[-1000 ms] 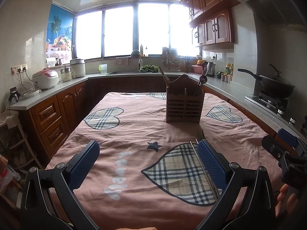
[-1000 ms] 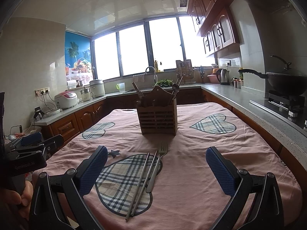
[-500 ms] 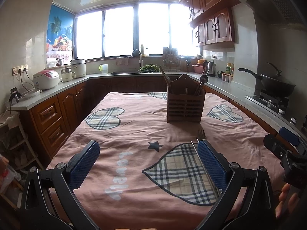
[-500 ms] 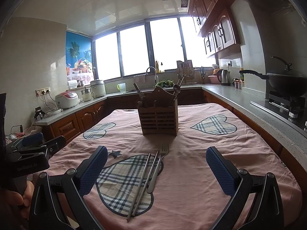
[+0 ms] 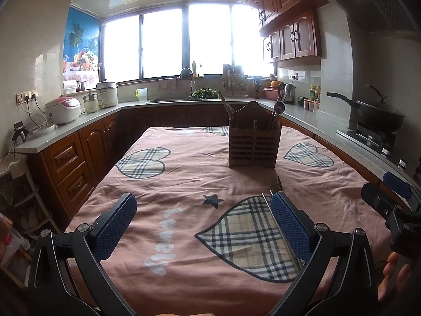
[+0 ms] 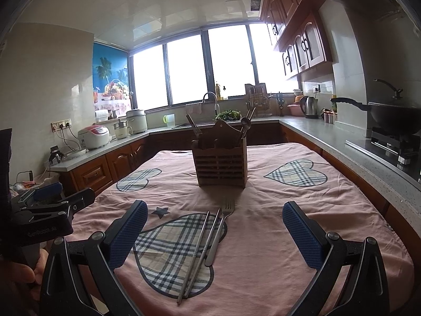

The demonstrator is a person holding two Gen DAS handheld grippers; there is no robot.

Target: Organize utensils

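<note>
A wooden utensil holder (image 6: 220, 164) stands on the pink tablecloth (image 6: 276, 226) at mid-table, with a spoon (image 6: 246, 125) and other utensils upright in it; it also shows in the left wrist view (image 5: 254, 144). A metal fork (image 6: 219, 233) and a pair of metal chopsticks (image 6: 200, 252) lie side by side on a plaid heart patch. My right gripper (image 6: 214, 233) is open and empty, just above and before them. My left gripper (image 5: 204, 226) is open and empty to their left; its right finger hides most of the fork (image 5: 276, 183) and chopsticks (image 5: 266, 201).
Counters run around the table: a rice cooker (image 5: 63, 109) at left, a sink (image 5: 188, 100) at back, a wok on the stove (image 5: 379, 117) at right. The other gripper appears at each view's edge (image 6: 50, 210).
Both views have shifted slightly; the holder and utensils sit a touch nearer. Both grippers stay open and empty.
</note>
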